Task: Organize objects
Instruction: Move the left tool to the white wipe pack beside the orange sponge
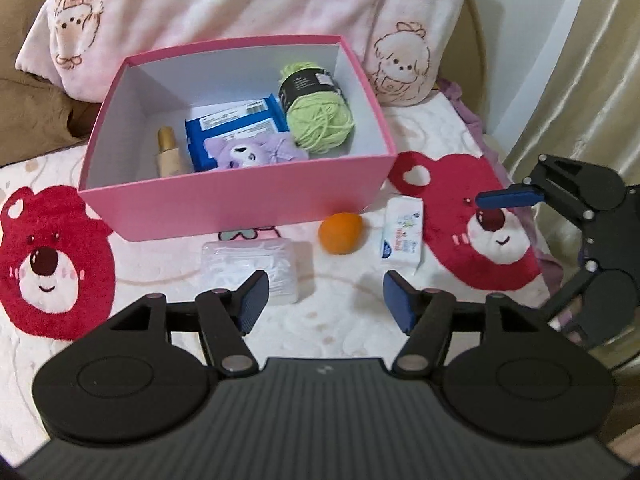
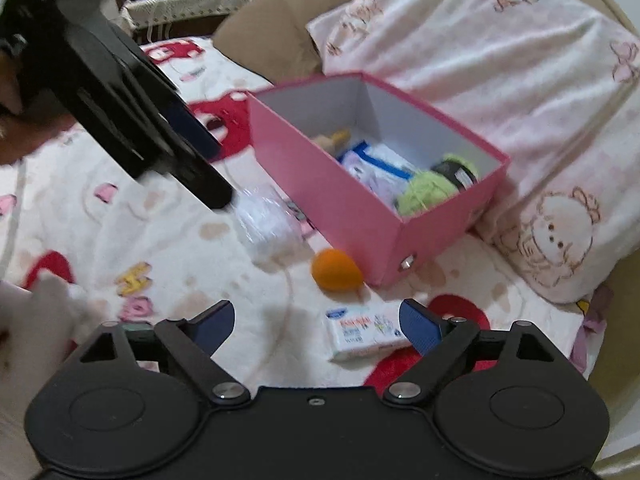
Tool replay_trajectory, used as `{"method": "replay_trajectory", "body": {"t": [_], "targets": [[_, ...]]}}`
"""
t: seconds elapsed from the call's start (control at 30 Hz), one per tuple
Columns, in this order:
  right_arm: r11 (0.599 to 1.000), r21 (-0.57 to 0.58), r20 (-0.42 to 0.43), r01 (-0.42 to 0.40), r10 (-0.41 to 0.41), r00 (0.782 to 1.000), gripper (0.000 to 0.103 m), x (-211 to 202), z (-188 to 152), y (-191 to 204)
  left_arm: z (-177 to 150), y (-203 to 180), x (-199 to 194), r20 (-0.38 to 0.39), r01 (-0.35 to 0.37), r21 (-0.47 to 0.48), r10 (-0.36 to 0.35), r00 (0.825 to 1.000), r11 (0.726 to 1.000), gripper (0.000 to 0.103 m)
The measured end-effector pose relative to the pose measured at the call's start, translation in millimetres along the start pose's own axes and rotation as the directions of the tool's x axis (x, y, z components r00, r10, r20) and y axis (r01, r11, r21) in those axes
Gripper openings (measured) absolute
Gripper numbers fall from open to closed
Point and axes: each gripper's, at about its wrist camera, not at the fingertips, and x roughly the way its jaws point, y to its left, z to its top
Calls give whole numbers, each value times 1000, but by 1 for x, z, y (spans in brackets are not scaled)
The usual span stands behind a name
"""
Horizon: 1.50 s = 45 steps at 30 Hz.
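Two grippers over the fleecy bed cover (image 1: 340,300), both with fingers apart and nothing between them. Nearest, the left gripper (image 1: 324,300) hangs above a clear-wrapped white packet (image 1: 256,264), its near edge hidden behind the left pad. The right gripper (image 2: 316,326) sits over a flat tissue pack (image 2: 360,334), one corner covered by its right pad. Just beyond, a smooth orange egg-shaped thing (image 1: 340,233) lies close to the pink cardboard box (image 1: 240,208). Inside the box: green yarn (image 1: 322,128), a blue packet (image 1: 236,128), a lilac plush (image 1: 252,154), a gold-capped bottle (image 1: 170,152), half hidden by the wall. Behind, a soft pink blanket (image 1: 240,0), blurred in the right wrist view.
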Motion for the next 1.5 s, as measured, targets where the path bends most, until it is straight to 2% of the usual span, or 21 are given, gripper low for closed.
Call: {"method": "replay_trajectory", "body": {"t": [0.1,0.23,0.33,0.57,0.67,0.77,0.8,0.87,0.97,1.07,1.2,1.33,1.43,1.5], "targets": [[1000,-1,-16,23,-23,1000,92,13,-11,-3,-3,4,6,12,18,-5,-18,1000,1000,67],[995,-81,-67,56,-62,996,92,32,-25,-7,-7,0,27,-1,68,9,-68,998,998,68],[991,-114,-105,66,-78,991,92,47,-30,-13,-9,-8,49,-19,160,15,-160,987,987,68],[989,-131,-128,65,-82,988,92,74,-32,-27,-7,-22,101,-56,260,-64,-264,963,963,65],[983,-172,-146,71,-96,985,92,88,-33,-31,-8,-21,116,-53,293,-86,-298,953,952,55],[984,-173,-149,53,-79,986,95,98,-34,-38,-10,-12,132,-63,302,-178,-317,946,937,49],[985,-169,-147,45,-70,987,97,101,-33,-40,-11,-10,135,-70,304,-193,-322,944,933,44],[987,-160,-137,30,-52,989,98,104,-33,-43,-11,-7,138,-58,287,-196,-303,951,938,42],[992,-124,-112,27,-41,993,97,105,-32,-41,-11,-3,144,-42,272,-219,-288,957,937,38],[996,-86,-91,17,-25,996,87,102,-33,-37,-11,0,146,-29,299,-259,-317,948,918,37],[1000,3,-81,24,-24,996,80,93,-32,-28,-13,-2,144,-6,340,-252,-353,936,906,37],[991,136,-71,14,-5,997,81,83,-38,-23,-16,-1,140,-1,351,-240,-362,932,905,37],[967,254,-50,-25,39,998,83,73,-42,-18,-19,3,136,-22,359,-252,-376,926,899,37],[946,319,-57,-50,72,996,84,73,-40,-14,-22,6,132,-44,348,-240,-368,929,906,37]]}}
